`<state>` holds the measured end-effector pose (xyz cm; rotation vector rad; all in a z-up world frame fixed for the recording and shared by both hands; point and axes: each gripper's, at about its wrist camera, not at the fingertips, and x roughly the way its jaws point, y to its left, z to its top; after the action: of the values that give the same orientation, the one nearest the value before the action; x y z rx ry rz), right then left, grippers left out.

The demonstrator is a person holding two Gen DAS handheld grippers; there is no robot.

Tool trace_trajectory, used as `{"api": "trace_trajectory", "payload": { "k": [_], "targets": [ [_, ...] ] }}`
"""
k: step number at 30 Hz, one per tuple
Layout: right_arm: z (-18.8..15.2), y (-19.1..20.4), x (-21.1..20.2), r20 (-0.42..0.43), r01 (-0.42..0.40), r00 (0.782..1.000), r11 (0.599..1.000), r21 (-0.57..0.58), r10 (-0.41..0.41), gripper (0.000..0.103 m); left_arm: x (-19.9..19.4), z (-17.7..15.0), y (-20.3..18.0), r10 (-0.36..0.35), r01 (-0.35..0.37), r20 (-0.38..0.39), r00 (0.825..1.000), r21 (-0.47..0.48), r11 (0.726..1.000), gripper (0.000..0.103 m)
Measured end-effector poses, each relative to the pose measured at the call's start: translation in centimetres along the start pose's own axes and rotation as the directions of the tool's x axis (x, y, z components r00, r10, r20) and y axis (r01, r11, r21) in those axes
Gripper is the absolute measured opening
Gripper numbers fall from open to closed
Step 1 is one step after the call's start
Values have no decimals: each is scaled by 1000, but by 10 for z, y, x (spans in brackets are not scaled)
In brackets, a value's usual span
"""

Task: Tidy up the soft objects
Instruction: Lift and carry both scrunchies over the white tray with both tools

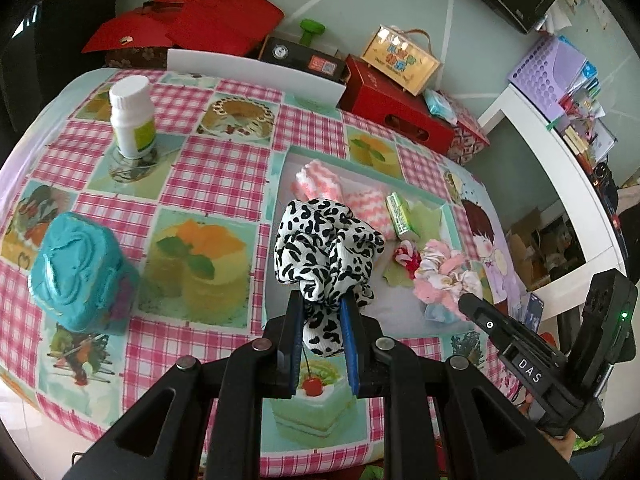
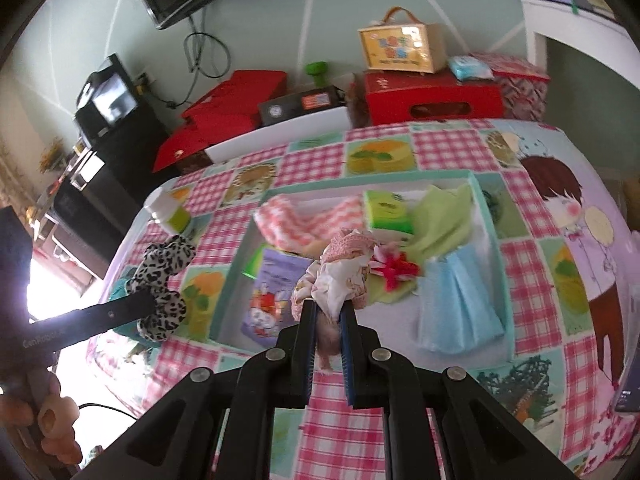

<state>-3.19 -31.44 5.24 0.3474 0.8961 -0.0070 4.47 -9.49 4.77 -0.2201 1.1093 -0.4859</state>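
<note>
The left gripper (image 1: 323, 304) has its jaws clamped on a black-and-white spotted scrunchie (image 1: 324, 248), which bunches up above the fingertips and hides part of the tray (image 1: 448, 208) behind it. In the right wrist view the same scrunchie hangs off the near left edge of the tray, over the checked tablecloth (image 1: 216, 168).

The right gripper (image 2: 327, 312) is closed on a pink and white scrunchie (image 2: 340, 268); the cloth fills the gap between the pads, and a frayed bit hangs below them, too blurred to make out. It is held above the middle of the tray, just beside a red and white hair tie (image 2: 394, 270) lying on a green cloth (image 2: 444, 220).

Inside the tray, a pink zigzag cloth (image 2: 296, 220) lies along the far edge, a green tissue pack (image 2: 386, 214) sits near the far right corner, and a light blue cloth (image 2: 456, 304) lies along the right edge. A purple packet (image 2: 272, 296) lies at the near left corner, its lower end cut off by the gripper; its print is unreadable.

On the tablecloth, well to the left of the tray, stand a white bottle (image 1: 132, 116) near the far edge and a teal jar (image 1: 80, 268) towards the near left; what the jar holds cannot be seen. In the right wrist view the jar is almost fully hidden behind the spotted scrunchie. The person's fingers (image 2: 52, 424) show only at the lower left rim.
</note>
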Motion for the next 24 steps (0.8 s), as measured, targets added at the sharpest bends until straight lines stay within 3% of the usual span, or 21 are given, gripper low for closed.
{"api": "trace_trajectory", "payload": {
  "k": [24],
  "targets": [
    [6, -36, 26, -20, 37, 999, 998, 60, -36, 12, 66, 18, -61, -39, 52, -91, 995, 141, 989, 18]
  ]
}}
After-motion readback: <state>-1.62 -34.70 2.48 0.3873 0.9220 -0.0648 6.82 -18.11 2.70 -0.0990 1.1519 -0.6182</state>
